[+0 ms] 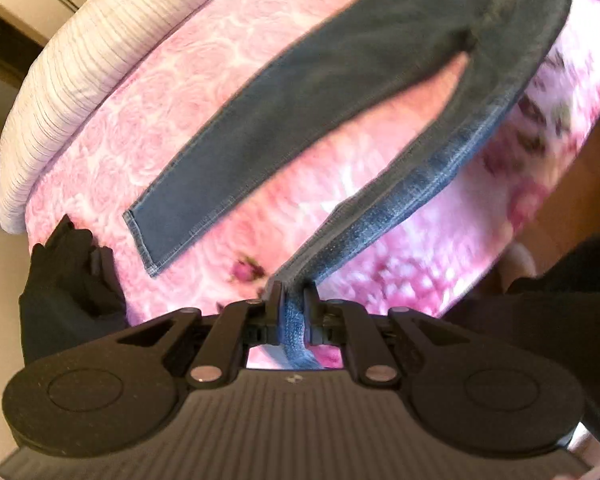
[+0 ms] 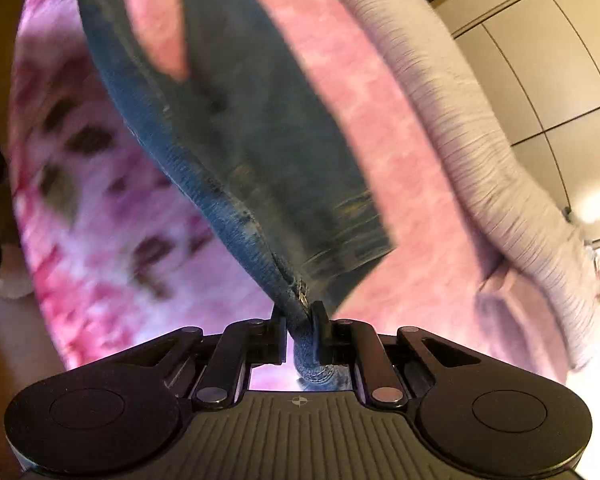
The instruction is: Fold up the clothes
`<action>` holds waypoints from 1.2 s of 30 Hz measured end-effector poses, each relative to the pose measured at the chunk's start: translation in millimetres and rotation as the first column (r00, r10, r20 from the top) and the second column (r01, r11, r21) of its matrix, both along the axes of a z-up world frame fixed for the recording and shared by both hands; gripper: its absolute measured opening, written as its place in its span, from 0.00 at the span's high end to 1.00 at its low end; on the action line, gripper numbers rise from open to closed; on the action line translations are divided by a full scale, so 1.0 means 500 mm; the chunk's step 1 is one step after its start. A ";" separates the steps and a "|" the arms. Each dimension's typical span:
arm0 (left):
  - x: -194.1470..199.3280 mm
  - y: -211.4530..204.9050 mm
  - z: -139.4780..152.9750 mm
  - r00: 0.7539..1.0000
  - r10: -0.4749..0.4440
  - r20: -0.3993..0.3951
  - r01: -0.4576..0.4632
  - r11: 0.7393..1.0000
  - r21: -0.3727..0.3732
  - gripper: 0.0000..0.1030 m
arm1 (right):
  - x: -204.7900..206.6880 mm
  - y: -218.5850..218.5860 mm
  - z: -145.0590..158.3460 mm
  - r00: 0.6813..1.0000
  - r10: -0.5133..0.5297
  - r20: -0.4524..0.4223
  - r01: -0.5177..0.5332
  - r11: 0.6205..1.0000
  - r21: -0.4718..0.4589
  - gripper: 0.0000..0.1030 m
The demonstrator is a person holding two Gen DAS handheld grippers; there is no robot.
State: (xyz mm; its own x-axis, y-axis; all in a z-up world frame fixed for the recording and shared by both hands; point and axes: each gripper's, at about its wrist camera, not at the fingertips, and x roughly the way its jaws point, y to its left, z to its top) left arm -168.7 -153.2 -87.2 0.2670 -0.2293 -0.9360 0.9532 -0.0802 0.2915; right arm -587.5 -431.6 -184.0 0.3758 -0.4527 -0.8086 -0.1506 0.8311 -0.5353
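A pair of dark blue jeans [image 1: 340,80] lies spread on a pink floral bed cover [image 1: 220,92]. One leg lies flat with its hem toward me. The other leg [image 1: 432,184] is lifted and stretched taut. My left gripper [image 1: 293,294] is shut on the hem end of that lifted leg. In the right wrist view the jeans [image 2: 260,140] run up from my right gripper [image 2: 300,314], which is shut on the waist end by a seam with a metal rivet. The right view is motion-blurred.
A white striped duvet or pillow [image 1: 80,92] lies along the far side of the bed; it also shows in the right wrist view [image 2: 500,160]. Pale wardrobe doors [image 2: 548,60] stand beyond. A dark glove-like cloth [image 1: 68,276] sits at the bed's edge. Wooden floor [image 1: 580,184] lies beside the bed.
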 end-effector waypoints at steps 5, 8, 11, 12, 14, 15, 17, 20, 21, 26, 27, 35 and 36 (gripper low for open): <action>0.164 -0.137 -0.009 0.993 0.031 -0.118 -0.027 0.999 0.034 0.93 | 0.165 -0.128 0.045 0.999 0.002 -0.035 -0.001 0.999 0.036 0.91; 0.256 -0.236 -0.063 0.983 0.040 -0.179 -0.031 0.998 0.051 0.93 | 0.271 -0.206 0.016 0.997 0.000 -0.081 0.005 0.998 0.062 0.91; 0.329 -0.322 -0.127 0.976 0.028 -0.218 -0.010 0.997 0.081 0.92 | 0.359 -0.281 -0.049 0.990 -0.030 -0.138 0.045 0.993 0.107 0.91; 0.351 -0.350 -0.151 0.974 0.017 -0.227 0.004 0.996 0.093 0.92 | 0.382 -0.302 -0.073 0.986 -0.040 -0.162 0.060 0.991 0.123 0.91; 0.385 -0.401 -0.182 0.971 -0.007 -0.239 0.033 0.994 0.102 0.92 | 0.421 -0.337 -0.125 0.976 -0.062 -0.207 0.095 0.983 0.154 0.91; 0.401 -0.420 -0.191 0.970 -0.019 -0.244 0.046 0.993 0.105 0.92 | 0.433 -0.351 -0.139 0.972 -0.074 -0.222 0.113 0.979 0.170 0.91; 0.425 -0.453 -0.204 0.967 -0.045 -0.252 0.076 0.990 0.115 0.92 | 0.452 -0.377 -0.161 0.964 -0.093 -0.251 0.142 0.972 0.188 0.91; 0.457 -0.501 -0.231 0.966 -0.064 -0.251 0.103 0.984 0.145 0.92 | 0.473 -0.414 -0.162 0.960 -0.121 -0.251 0.175 0.963 0.205 0.91; 0.468 -0.514 -0.247 0.967 -0.058 -0.248 0.100 0.982 0.161 0.92 | 0.475 -0.425 -0.157 0.963 -0.123 -0.240 0.174 0.964 0.203 0.91; 0.502 -0.569 -0.351 0.973 0.035 -0.230 0.017 0.975 0.221 0.89 | 0.491 -0.450 -0.202 0.968 -0.125 -0.220 0.170 0.965 0.199 0.87; 0.502 -0.576 -0.371 0.978 0.053 -0.204 -0.004 0.973 0.232 0.86 | 0.494 -0.455 -0.214 0.968 -0.125 -0.216 0.169 0.965 0.199 0.85; 0.517 -0.535 -0.323 0.979 0.182 -0.090 -0.168 0.975 0.146 0.65 | 0.458 -0.458 -0.149 0.942 -0.335 -0.007 0.330 0.925 0.190 0.54; 0.523 -0.519 -0.303 0.973 0.215 -0.086 -0.203 0.971 0.128 0.65 | 0.447 -0.451 -0.129 0.928 -0.373 0.024 0.359 0.908 0.216 0.54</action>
